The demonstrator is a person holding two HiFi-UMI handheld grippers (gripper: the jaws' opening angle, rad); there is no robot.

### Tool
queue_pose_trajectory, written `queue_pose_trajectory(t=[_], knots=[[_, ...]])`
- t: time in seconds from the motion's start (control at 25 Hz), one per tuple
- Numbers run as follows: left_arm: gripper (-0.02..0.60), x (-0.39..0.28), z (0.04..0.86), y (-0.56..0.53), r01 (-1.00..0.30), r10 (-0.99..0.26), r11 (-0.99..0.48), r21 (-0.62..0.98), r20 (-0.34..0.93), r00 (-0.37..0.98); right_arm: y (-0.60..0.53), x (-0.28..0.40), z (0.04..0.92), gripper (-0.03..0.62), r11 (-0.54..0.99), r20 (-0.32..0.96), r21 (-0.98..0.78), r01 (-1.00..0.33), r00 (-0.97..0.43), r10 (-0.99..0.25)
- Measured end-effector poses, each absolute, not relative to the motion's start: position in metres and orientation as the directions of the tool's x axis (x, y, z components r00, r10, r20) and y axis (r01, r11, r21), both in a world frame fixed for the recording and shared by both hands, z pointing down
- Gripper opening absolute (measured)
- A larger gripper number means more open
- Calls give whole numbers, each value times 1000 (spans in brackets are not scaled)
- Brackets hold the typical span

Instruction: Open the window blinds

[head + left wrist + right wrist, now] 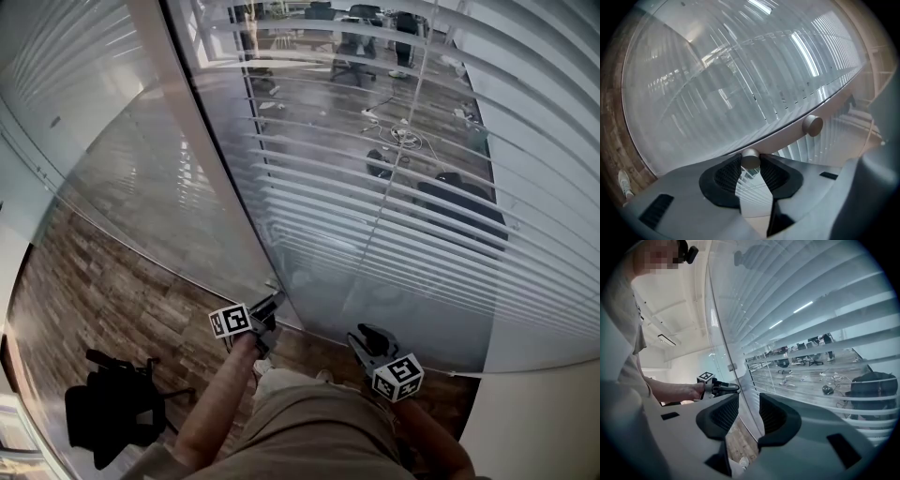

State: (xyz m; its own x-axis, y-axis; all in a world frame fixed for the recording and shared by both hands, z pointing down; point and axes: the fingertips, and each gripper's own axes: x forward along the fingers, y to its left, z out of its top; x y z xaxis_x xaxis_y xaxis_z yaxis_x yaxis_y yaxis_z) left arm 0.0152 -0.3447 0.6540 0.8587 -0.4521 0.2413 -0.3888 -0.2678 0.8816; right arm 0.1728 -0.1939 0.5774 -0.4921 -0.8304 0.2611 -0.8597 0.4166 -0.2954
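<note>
White horizontal blinds (394, 216) hang behind glass, their slats tilted enough that an office shows through. A pale frame post (211, 169) runs beside them. In the left gripper view two round metal knobs stick out of that frame. My left gripper (750, 165) is shut on the nearer knob (750, 158); the second knob (813, 125) stands free further along. In the head view the left gripper (272, 302) touches the frame's lower end. My right gripper (367, 337) hovers open just right of it, close to the glass, with nothing between its jaws (749, 414).
A black office chair (112, 408) stands on the wooden floor at lower left. A frosted glass panel (122, 159) fills the wall left of the post. A thin blind cord (401, 150) hangs down the slats. The person's shoe (624, 183) shows below.
</note>
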Motion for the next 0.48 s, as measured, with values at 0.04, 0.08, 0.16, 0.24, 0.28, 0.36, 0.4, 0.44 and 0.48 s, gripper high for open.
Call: queue_pose_trajectory(t=[0.04,0.08,0.16,0.24,0.28,0.36,0.4,0.44,0.48], knots=[[135,15,654,-344,-389,-462,-270,881,236,855,-194,174,577,137,415,261,-295,-861,-490,-831],[135,16,653,-344,-390,-472,-275,879,230,851,-194,175,577,137,413,261,-295,-862,-489,-833],[145,16,648,-343,-403,-486,-302,864,224,845,-194,177,576,137,410,260,-292,-864,-484,-835],[175,15,644,-342,-450,-495,-353,820,244,834,-195,181,575,137,402,258,-289,-869,-475,-841],[188,13,643,-342,-484,-503,-385,786,262,824,-196,183,574,137,396,256,-287,-872,-469,-846],[195,7,639,-340,-550,-533,-452,702,282,798,-197,186,573,137,384,247,-282,-879,-453,-857],[194,4,634,-339,-578,-554,-486,656,281,784,-196,188,571,137,378,241,-278,-883,-446,-862],[193,1,627,-338,-607,-576,-520,601,277,769,-195,189,569,137,374,235,-274,-886,-439,-867],[193,-1,619,-337,-635,-597,-556,537,274,754,-194,192,566,137,370,230,-269,-889,-432,-872]])
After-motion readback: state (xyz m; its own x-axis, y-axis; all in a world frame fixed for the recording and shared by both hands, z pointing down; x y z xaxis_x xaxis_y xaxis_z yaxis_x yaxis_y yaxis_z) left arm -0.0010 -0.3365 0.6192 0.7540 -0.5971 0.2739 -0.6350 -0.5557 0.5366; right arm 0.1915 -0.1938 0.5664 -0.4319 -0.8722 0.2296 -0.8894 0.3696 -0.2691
